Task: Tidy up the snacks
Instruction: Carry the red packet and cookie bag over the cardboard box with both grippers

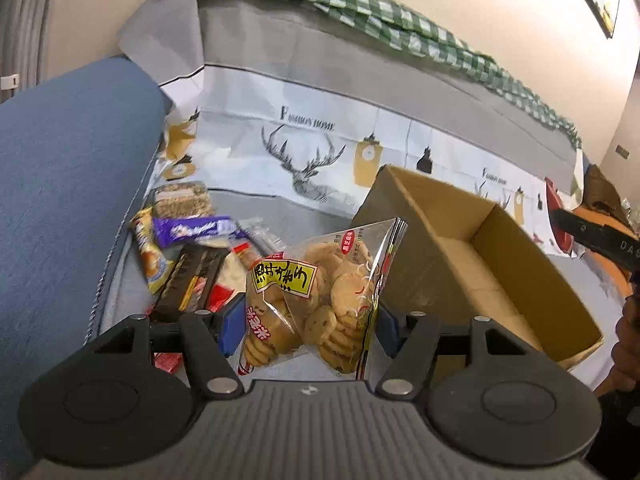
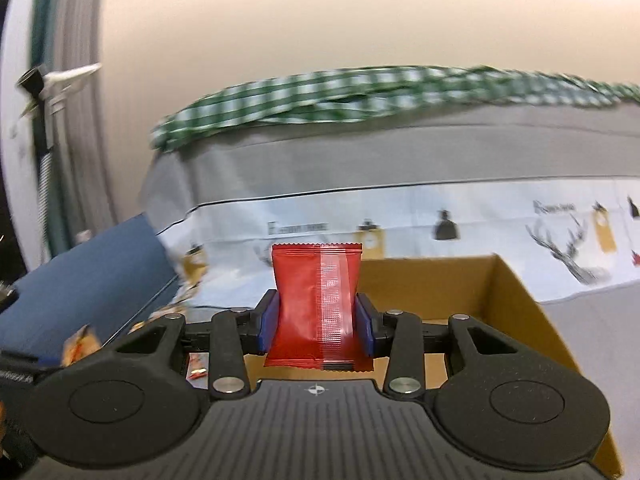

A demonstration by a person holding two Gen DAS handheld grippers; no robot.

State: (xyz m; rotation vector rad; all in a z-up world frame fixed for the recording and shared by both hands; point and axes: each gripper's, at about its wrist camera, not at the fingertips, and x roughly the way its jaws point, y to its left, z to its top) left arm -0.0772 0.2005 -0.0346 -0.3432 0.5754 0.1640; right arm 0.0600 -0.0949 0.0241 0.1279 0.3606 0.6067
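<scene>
Our left gripper [image 1: 308,326] clamps a cookie bag [image 1: 316,300] beside the cardboard box [image 1: 480,264]; only our right view shows the right gripper [image 2: 316,326] pinching a red packet [image 2: 318,300].

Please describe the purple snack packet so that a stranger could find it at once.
Look at the snack pile on the grey cover, between the blue cushion and the cardboard box. Near its far end lies the purple packet, flat and long. It is the pile's only purple wrapper, with white lettering.

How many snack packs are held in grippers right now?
2: a clear cookie bag in the left gripper, and a red packet in the right gripper over the cardboard box.
</scene>
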